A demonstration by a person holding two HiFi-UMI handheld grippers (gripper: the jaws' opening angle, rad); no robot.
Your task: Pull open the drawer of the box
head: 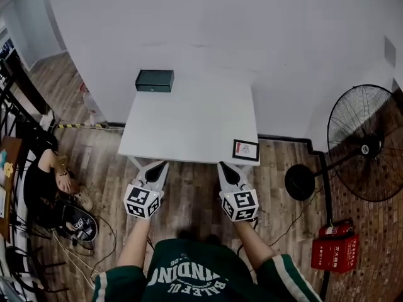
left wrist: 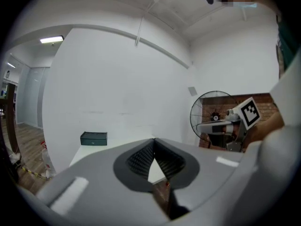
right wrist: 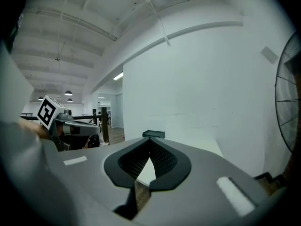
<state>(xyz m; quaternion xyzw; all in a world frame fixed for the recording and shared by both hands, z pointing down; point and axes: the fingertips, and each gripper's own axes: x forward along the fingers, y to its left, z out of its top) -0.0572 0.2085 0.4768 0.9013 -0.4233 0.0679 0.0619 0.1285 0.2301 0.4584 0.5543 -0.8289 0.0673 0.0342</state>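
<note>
- L gripper (head: 162, 164): jaws closed, tips meeting, nothing btwn them. It hovers just short of the near edge of the white table (head: 189, 128).
- R gripper (head: 221, 165): jaws also closed tip to tip, empty. It sits beside the L one at the same near edge, the two a little apart.
- Dark green box (head: 154, 80): on the table's far edge by the wall, well ahead of both jaw pairs, touching neither. In the left gripper view it lies ahead & to the left of the tips; in the right gripper view approx straight beyond the tips.
- Box drawer: can't tell from here whether it's out at all.
- Small framed card (head: 245, 150): near table corner, just ahead of the R jaws & slightly to their right.
- Standing fan (head: 368, 143): on the floor, well off to the right of the R jaws.
</note>
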